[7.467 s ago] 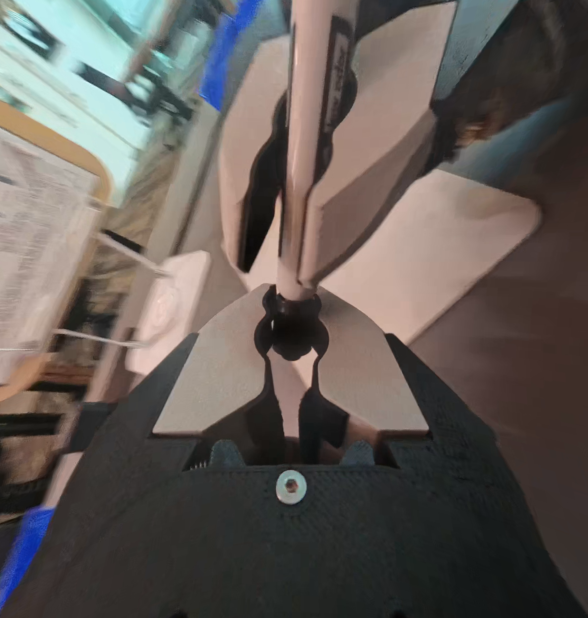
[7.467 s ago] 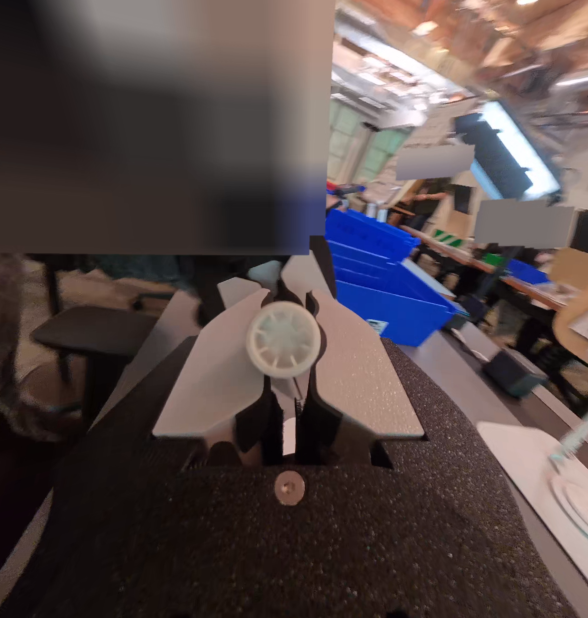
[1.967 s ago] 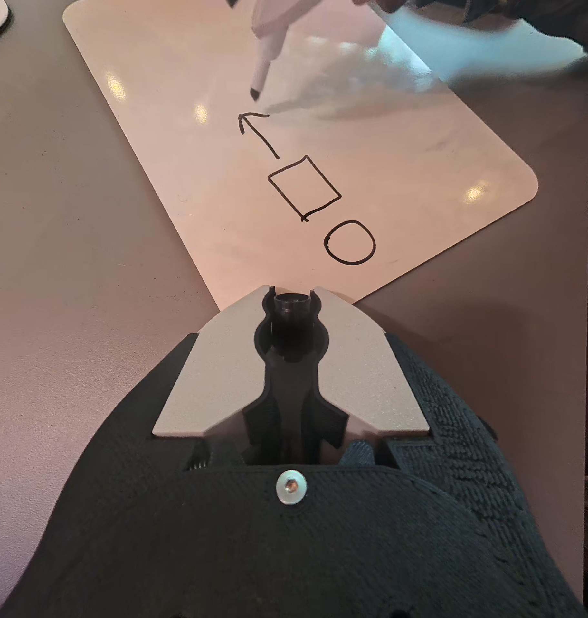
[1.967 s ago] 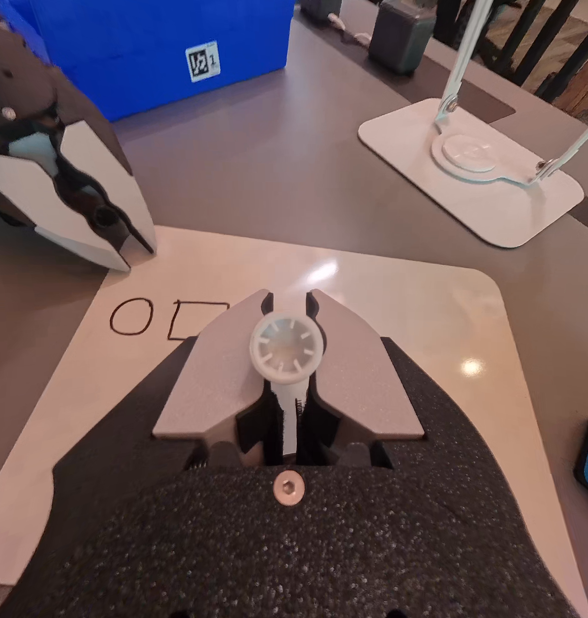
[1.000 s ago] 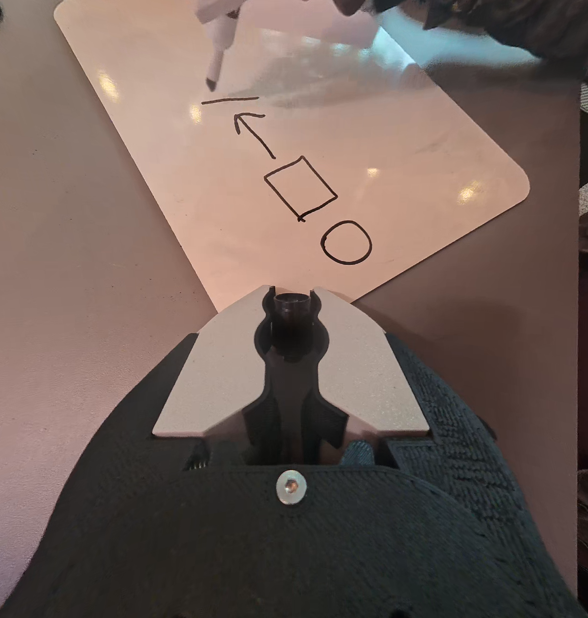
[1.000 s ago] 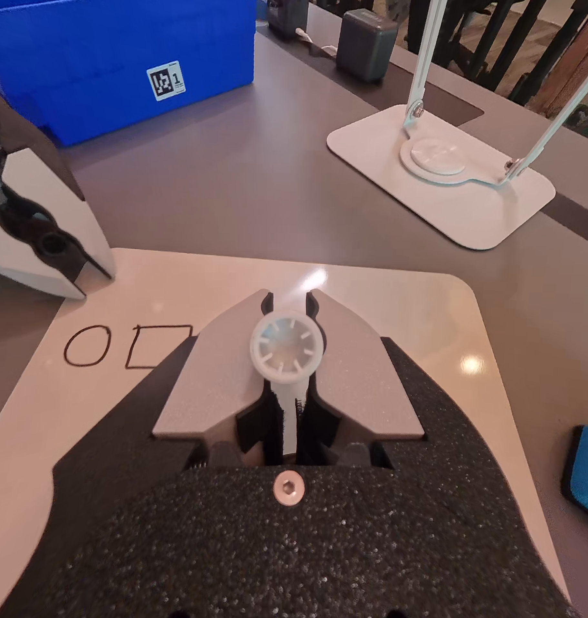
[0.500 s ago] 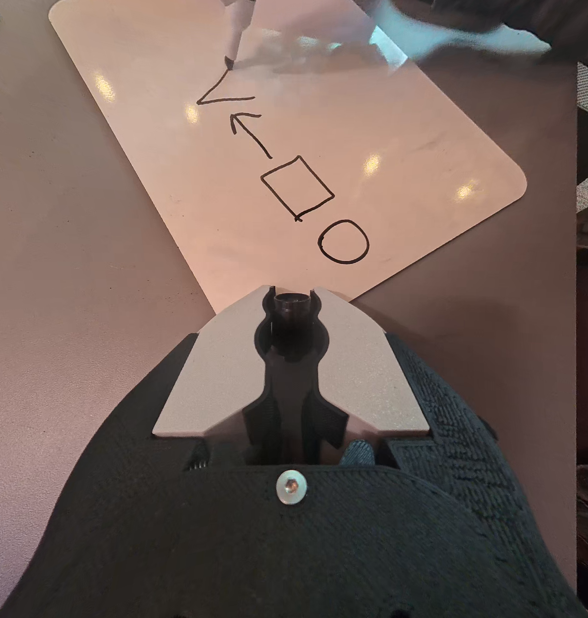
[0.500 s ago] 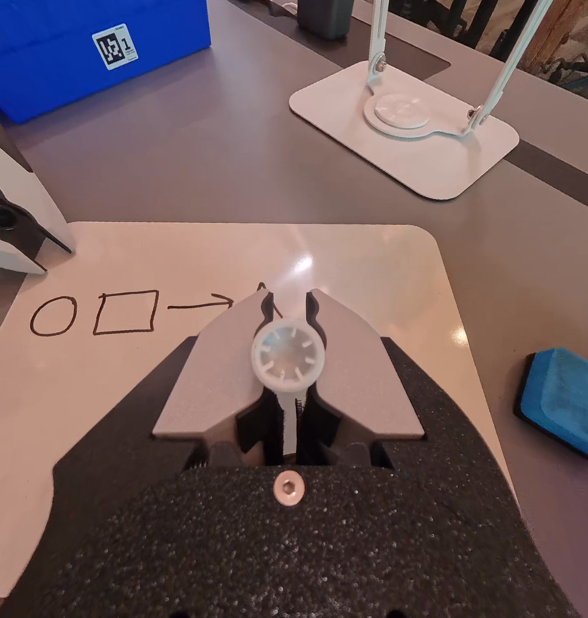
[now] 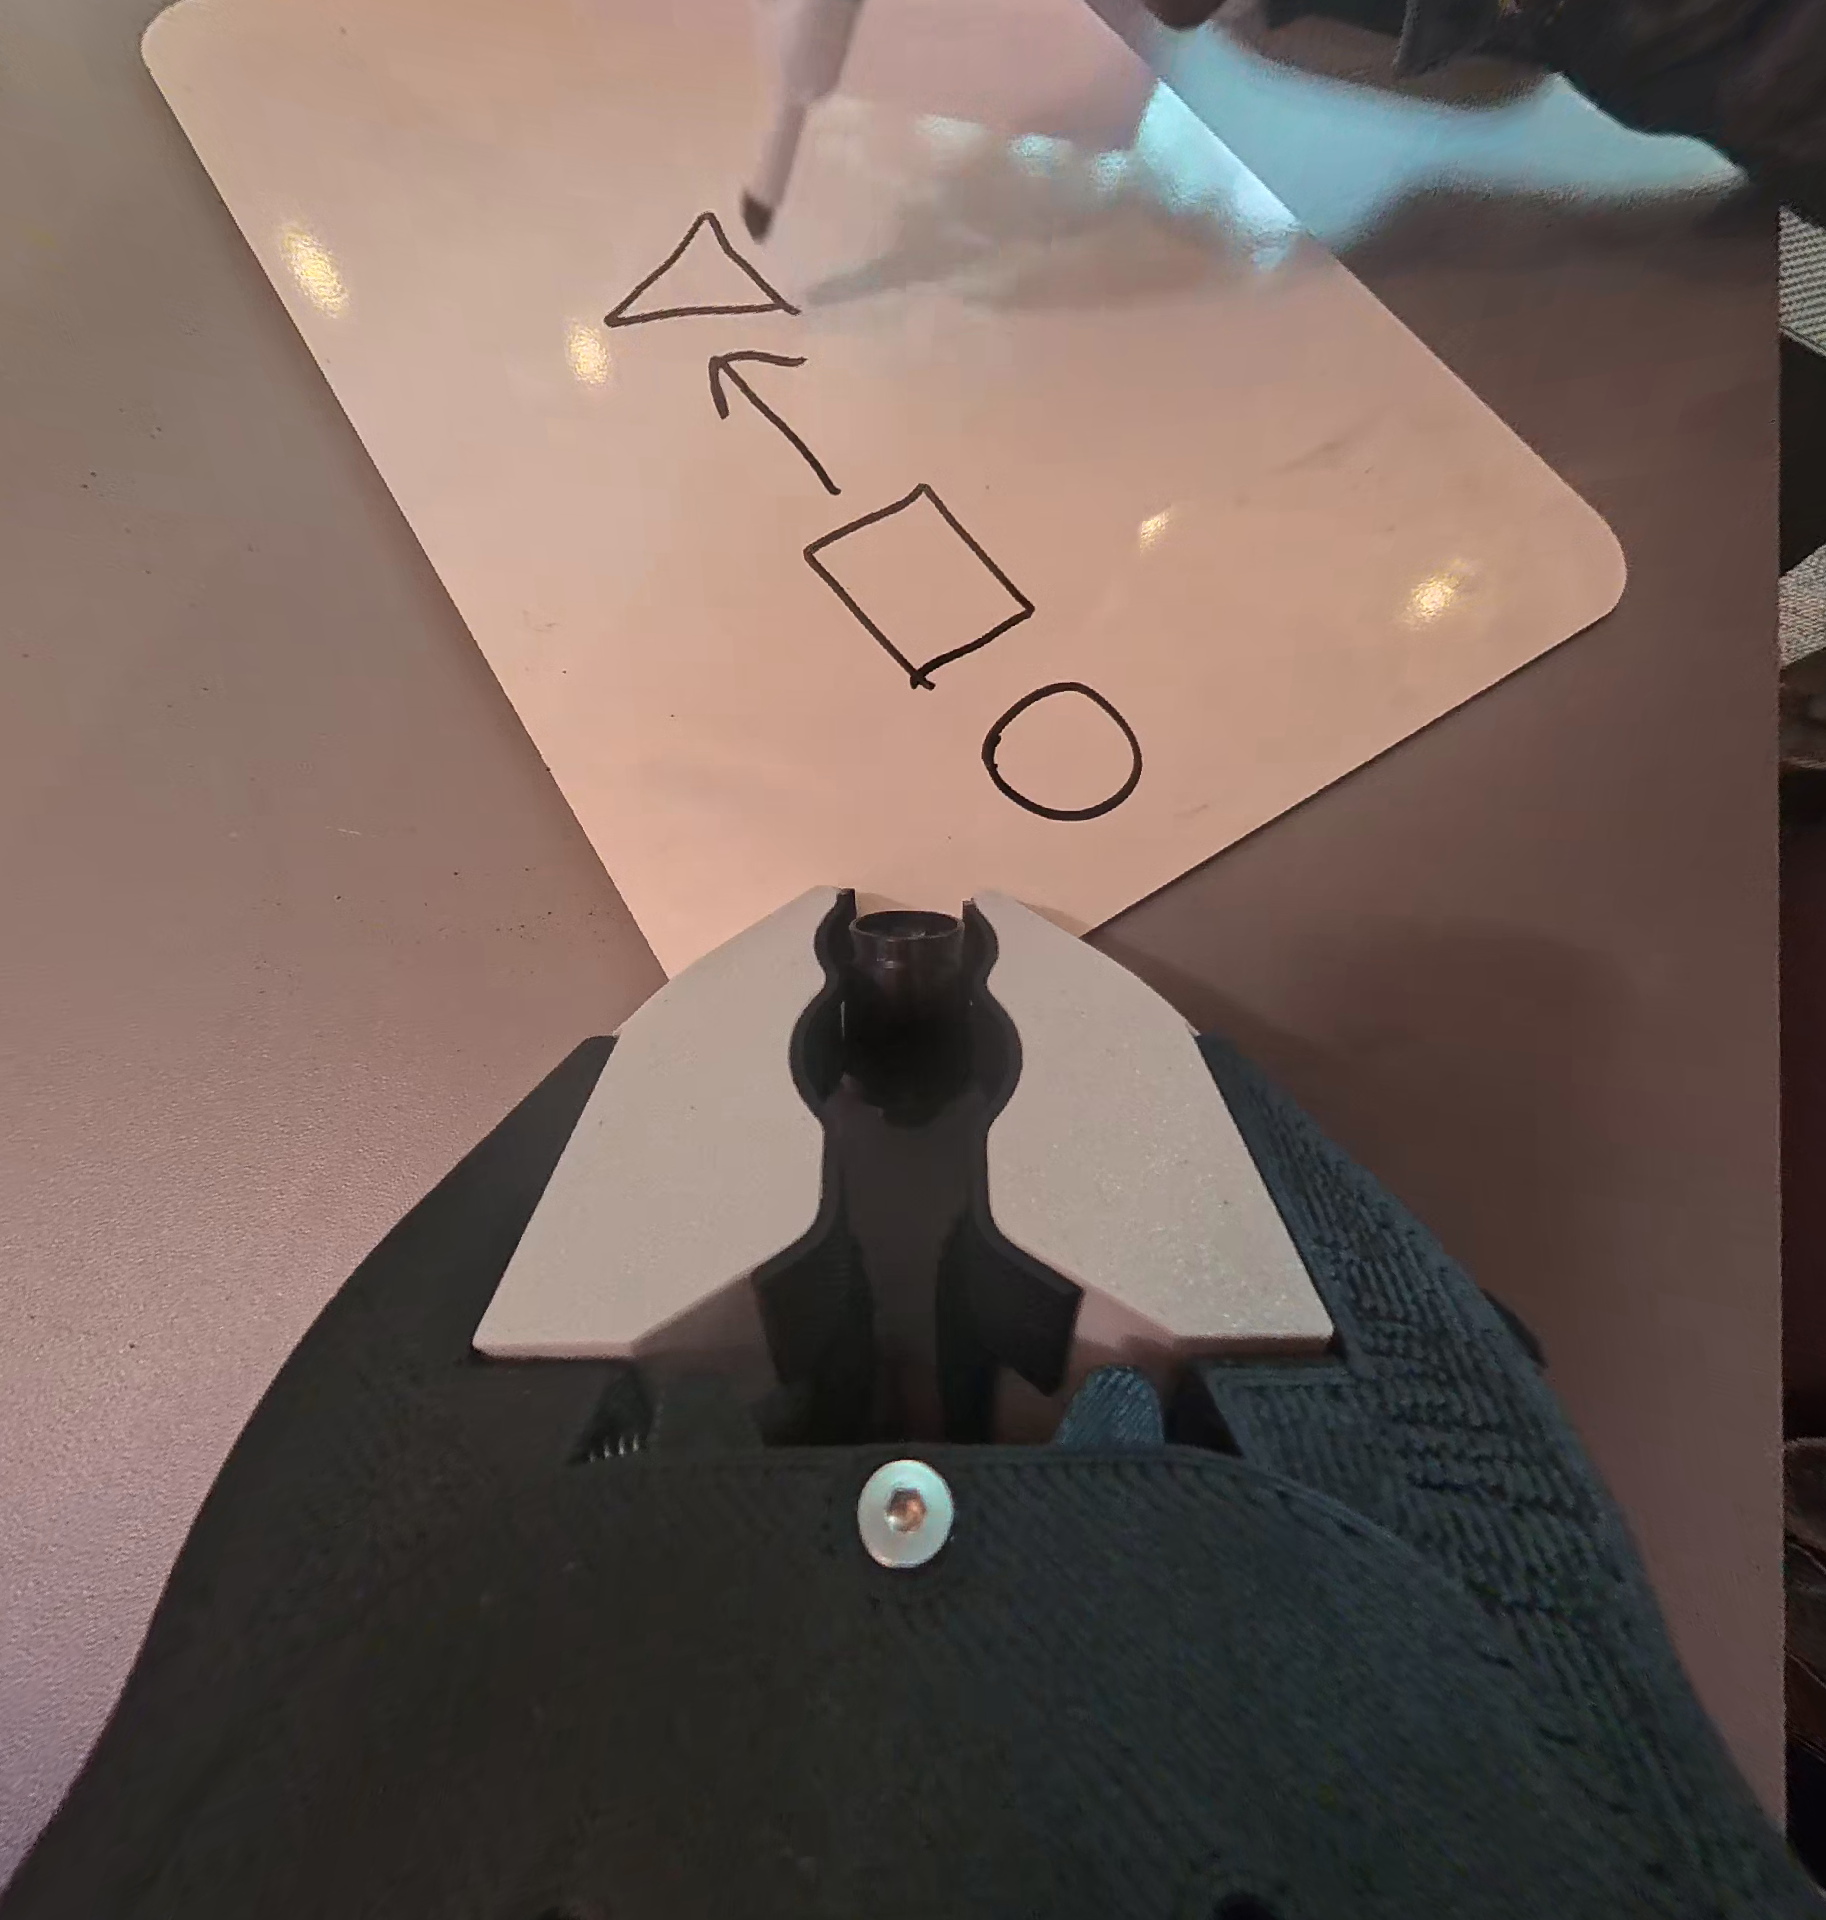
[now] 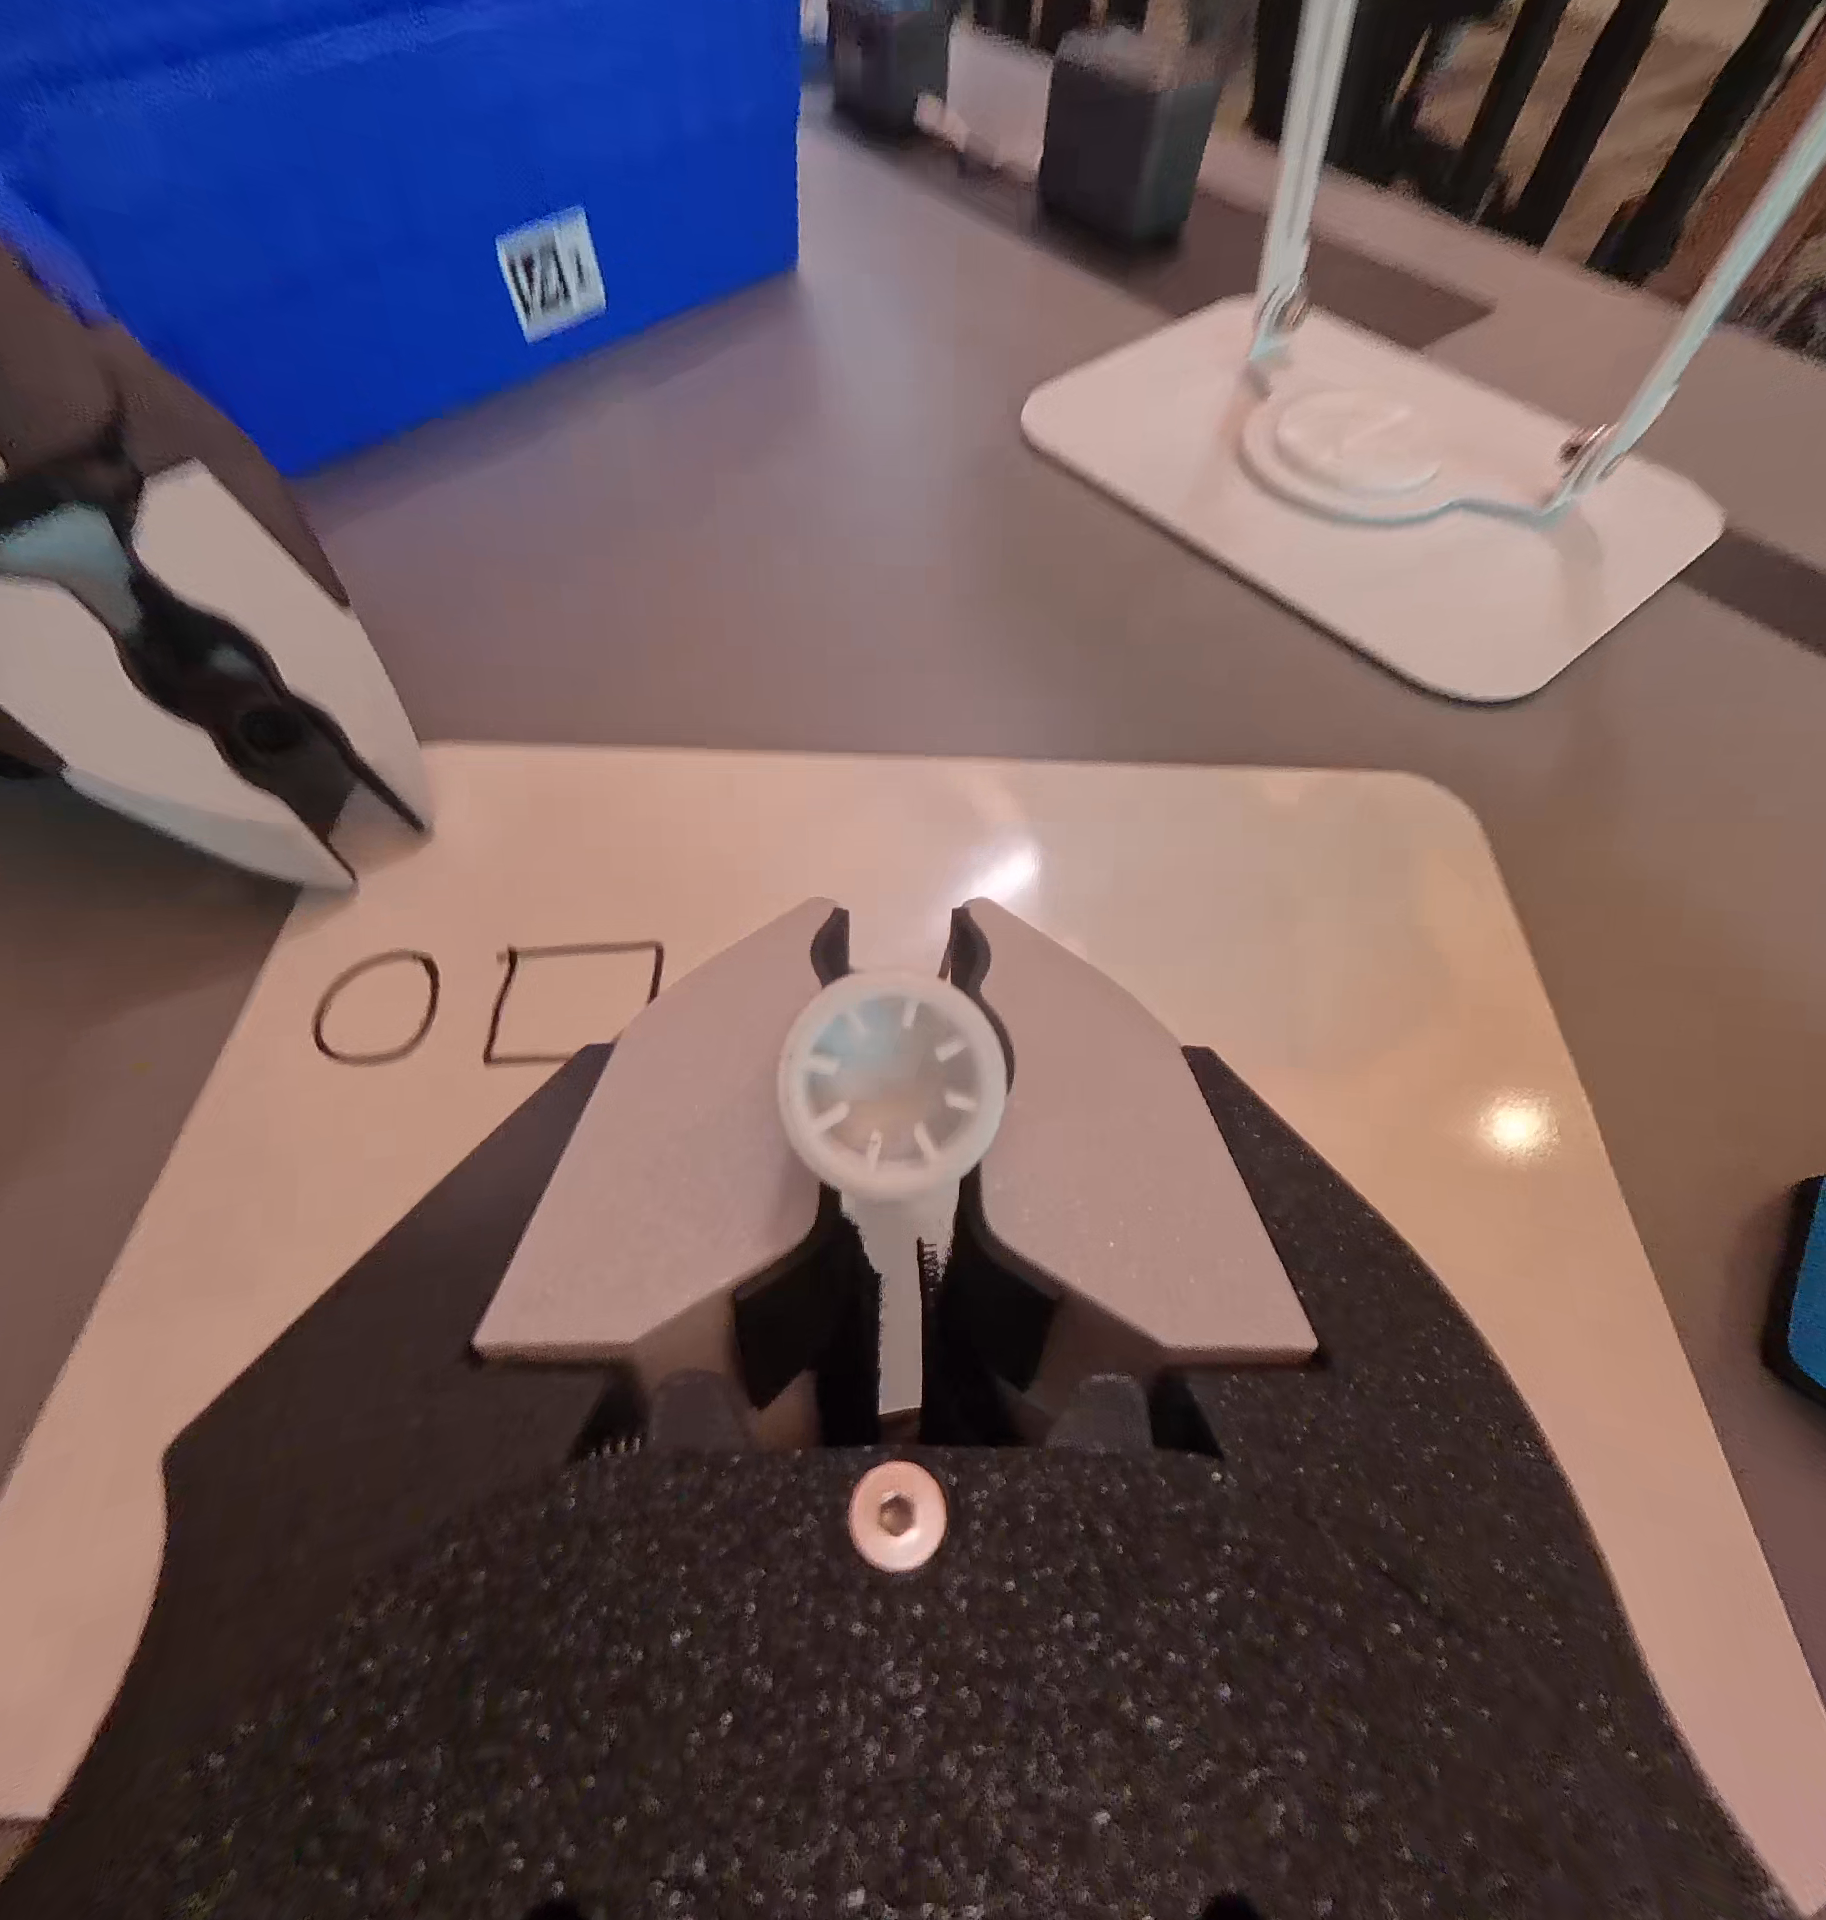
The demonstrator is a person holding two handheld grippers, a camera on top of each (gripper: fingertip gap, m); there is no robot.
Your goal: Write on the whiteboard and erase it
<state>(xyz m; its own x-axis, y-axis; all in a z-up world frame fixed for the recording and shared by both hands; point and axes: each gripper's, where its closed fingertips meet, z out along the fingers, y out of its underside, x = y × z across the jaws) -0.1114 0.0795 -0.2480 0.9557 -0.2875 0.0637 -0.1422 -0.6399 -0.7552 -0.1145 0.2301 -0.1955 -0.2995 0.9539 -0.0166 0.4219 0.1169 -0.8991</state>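
A white whiteboard (image 9: 1252, 499) lies flat on the grey table and bears a drawn circle (image 9: 1063, 750), a square (image 9: 919, 584), an arrow (image 9: 769, 416) and a triangle (image 9: 706, 278). My left gripper (image 9: 909, 935) is shut on the marker's black cap (image 9: 907, 966) and sits at the board's near corner. My right gripper (image 10: 893, 935) is shut on the white marker (image 10: 893, 1086), seen end-on. In the left wrist view the marker's tip (image 9: 758, 208) sits just above the triangle's top. The left gripper also shows in the right wrist view (image 10: 265, 748).
A blue eraser (image 10: 1823, 1288) lies right of the whiteboard (image 10: 1304, 935). A blue bin (image 10: 369, 208) stands at the back left. A white stand base (image 10: 1408, 520) with metal legs is at the back right. Dark boxes sit behind it.
The marker finished the triangle: its third side was drawn in the last half second. The right gripper has tilted back and its view is blurred. The left gripper has stayed still with the cap.
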